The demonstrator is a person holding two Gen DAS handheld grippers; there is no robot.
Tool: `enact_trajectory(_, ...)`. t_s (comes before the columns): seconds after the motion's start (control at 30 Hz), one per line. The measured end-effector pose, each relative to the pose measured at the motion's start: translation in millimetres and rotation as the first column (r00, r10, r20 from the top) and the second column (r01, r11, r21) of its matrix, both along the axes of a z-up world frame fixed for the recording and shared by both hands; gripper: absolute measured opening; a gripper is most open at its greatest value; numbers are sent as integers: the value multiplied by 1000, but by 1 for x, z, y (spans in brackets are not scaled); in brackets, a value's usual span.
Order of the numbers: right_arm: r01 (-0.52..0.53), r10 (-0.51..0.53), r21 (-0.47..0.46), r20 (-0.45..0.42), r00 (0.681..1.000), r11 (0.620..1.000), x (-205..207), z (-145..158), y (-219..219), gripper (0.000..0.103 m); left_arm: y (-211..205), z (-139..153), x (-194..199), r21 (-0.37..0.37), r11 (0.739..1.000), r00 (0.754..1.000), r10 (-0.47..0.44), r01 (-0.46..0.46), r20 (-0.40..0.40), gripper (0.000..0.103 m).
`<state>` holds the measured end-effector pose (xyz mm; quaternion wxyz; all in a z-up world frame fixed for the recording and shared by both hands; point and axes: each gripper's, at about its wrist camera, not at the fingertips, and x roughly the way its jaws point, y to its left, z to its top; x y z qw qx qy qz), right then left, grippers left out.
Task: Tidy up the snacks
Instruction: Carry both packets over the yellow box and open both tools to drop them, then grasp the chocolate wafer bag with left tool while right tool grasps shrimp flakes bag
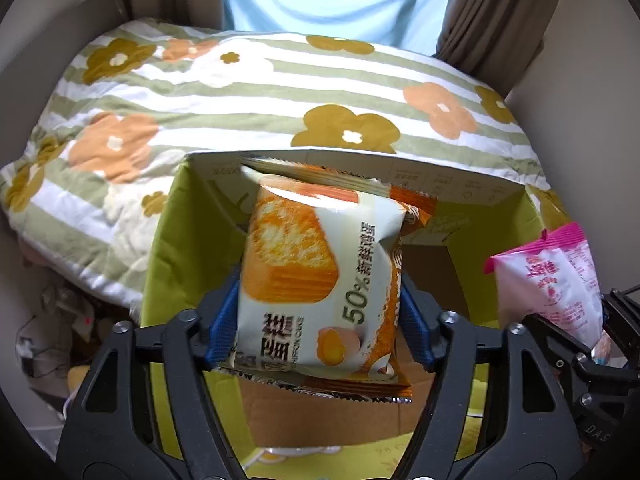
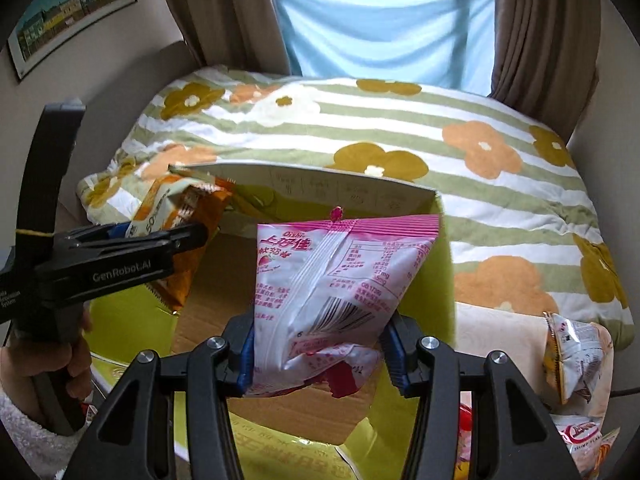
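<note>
Cake packets point(image 1: 320, 280), two stacked and clamped in the left gripper point(image 1: 320, 320), hang lengthwise over the open cardboard box point(image 1: 168, 232); beside them the right gripper point(image 2: 320, 352) pinches a pink Oishi bag point(image 2: 336, 280) above the same box, straight below.

A bed under a striped quilt point(image 2: 400, 120) printed with orange, mustard and white flowers carries an open cardboard box point(image 2: 320, 184) with lime-green flaps at its near edge; beside the box, a snack packet point(image 2: 572, 356) lies on a pale towel point(image 2: 500, 332)
</note>
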<state>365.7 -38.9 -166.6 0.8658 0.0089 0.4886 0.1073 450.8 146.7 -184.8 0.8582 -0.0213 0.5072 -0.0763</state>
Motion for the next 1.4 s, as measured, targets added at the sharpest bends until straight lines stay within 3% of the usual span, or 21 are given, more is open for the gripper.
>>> enact_trajectory(0.03,-1,1,-2,-11,1000,1000,3,-4,0,48,1,0,1,13,1000,1000,1,-1,6,85)
enact_trajectory(0.07,-3,3,-5,-17,1000,1000,5,-6,2,48,1,0,2,27,1000,1000,1,-2,20,100)
enact_trajectory(0.1,-6,6,-12,-25,1000,1000,7,-8,2,48,1,1,2,34,999,999,2,-3,33,103)
enact_trajectory(0.4,-16,12,-46,-93,996,999,14,-24,2,48,15,8,-8,55,998,999,16,-18,33,103)
enact_trajectory(0.7,-43,41,-21,-92,995,999,35,-21,15,50,33,17,-38,59,996,997,64,-65,32,103)
enact_trajectory(0.73,-43,39,-32,-88,995,999,38,-23,17,60,35,18,-41,64,995,997,68,-70,32,103)
enact_trajectory(0.77,-33,29,-37,-87,996,999,40,-24,17,83,36,19,-44,68,995,997,73,-75,33,103)
enact_trajectory(0.83,-10,11,8,-74,997,1000,39,-23,13,103,38,20,-50,62,995,997,72,-74,37,103)
enact_trajectory(1.2,51,-50,28,-48,998,998,8,-3,2,103,36,37,-80,13,999,997,39,-40,66,103)
enact_trajectory(1.4,48,-48,-29,-1,999,998,-12,20,-2,103,21,50,-93,-31,999,996,-14,17,90,103)
